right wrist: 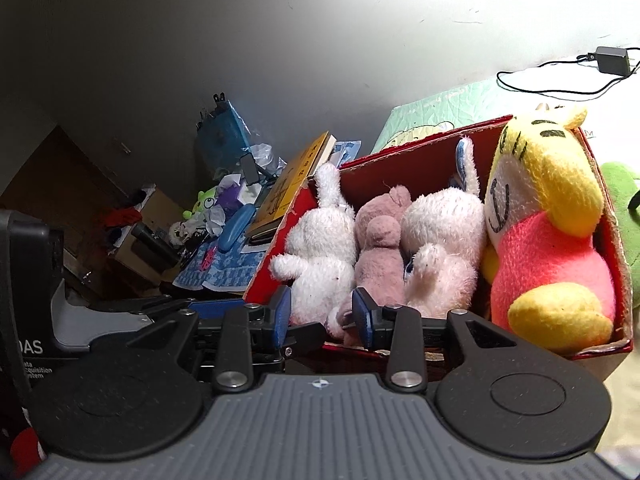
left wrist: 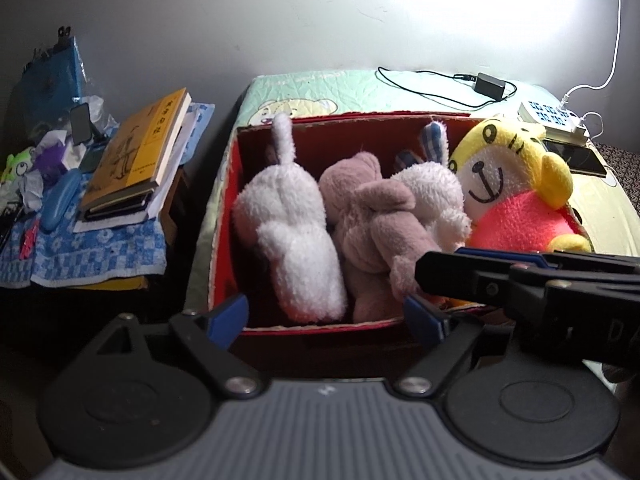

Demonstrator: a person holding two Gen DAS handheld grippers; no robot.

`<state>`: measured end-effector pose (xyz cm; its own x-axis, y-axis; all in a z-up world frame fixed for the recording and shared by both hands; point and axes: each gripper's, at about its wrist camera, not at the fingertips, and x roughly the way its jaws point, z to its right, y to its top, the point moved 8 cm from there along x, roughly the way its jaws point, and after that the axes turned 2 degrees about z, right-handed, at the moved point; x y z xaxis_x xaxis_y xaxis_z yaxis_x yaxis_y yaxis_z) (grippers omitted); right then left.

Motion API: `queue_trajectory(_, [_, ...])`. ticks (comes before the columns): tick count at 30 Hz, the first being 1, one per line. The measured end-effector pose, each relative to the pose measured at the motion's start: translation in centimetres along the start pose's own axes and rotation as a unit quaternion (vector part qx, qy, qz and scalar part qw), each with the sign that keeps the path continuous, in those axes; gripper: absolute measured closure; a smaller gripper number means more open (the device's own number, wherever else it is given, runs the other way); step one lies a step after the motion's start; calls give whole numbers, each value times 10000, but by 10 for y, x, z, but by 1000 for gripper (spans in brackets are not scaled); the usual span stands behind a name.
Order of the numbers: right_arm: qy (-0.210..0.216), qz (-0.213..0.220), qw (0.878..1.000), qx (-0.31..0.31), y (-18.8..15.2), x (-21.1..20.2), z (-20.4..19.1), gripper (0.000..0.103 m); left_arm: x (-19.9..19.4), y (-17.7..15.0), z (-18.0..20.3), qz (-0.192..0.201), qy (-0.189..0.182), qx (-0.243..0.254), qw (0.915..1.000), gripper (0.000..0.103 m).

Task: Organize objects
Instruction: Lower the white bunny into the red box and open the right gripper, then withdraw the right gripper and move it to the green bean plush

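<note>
While both tools stand at the near wall of the red box (left wrist: 316, 326), confirm state: left tool (left wrist: 326, 316) spread wide, empty; right tool (right wrist: 322, 316) parted, empty, just beside the mauve plush (right wrist: 380, 248). Check four plush toys packed side by side inside the box on the bed (left wrist: 600, 208). Fetch the green plush (right wrist: 624, 200) outside the right wall next; grip softly, avoid snagging the cardboard rim.
</note>
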<state>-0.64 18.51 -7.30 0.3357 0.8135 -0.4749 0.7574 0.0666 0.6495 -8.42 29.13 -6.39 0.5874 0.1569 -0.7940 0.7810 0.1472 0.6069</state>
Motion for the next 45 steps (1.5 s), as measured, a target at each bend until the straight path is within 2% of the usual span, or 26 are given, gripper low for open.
queue_trajectory(11, [-21,-136,9995,-272,-20,-17,-1,65,5,-33,22,-375,168,-125,9991,14])
queue_trajectory(18, [-239,-285,9991,-182,-35,-28,17,65,16,-51,43,-674,135,-165,9975,11])
queue_trajectory(27, [-548,-484,9972,148,-54,-42,48,65,33,-72,78,-1098,-29,-57,9939,11])
queue_trajectory(45, [-1049,-476,9913,642,-63,-85,106,65,47,-81,154,-1322,-441,378,9895,11])
